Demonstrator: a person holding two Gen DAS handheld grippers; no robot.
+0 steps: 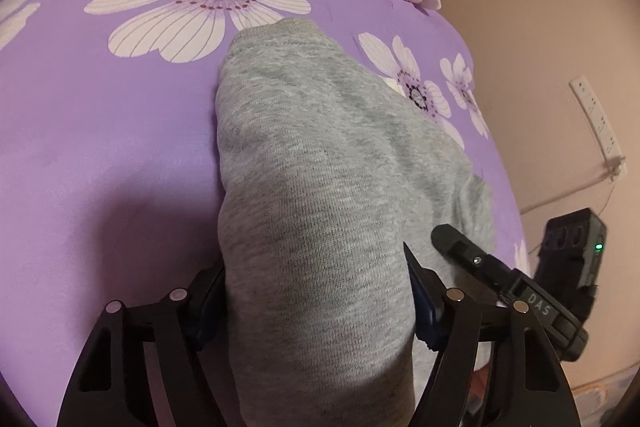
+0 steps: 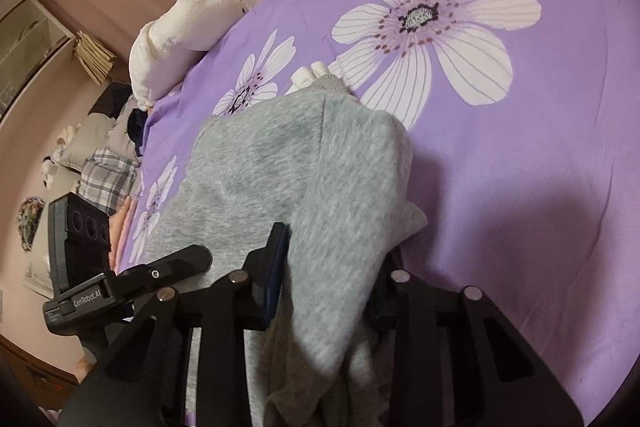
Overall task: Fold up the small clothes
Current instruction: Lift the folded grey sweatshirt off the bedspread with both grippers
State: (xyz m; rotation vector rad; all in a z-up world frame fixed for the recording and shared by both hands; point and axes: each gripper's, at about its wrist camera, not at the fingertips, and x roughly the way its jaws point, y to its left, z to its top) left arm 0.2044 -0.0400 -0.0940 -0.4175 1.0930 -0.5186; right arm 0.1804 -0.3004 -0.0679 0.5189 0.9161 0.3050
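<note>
Grey knit garment (image 1: 320, 155) fills the centre of both wrist views, its far end lying on the purple flowered bedspread (image 1: 100, 131) while the near end is lifted. Judging by that, a fold is mid-way: the raised edge looks ready to be carried forward and laid over the resting part, both ends kept level. The left gripper (image 1: 316, 303) pinches a thick bunch of the fabric; the right gripper (image 2: 332, 275) does likewise, though cloth hides its fingertips, so the grip is probably firm.
</note>
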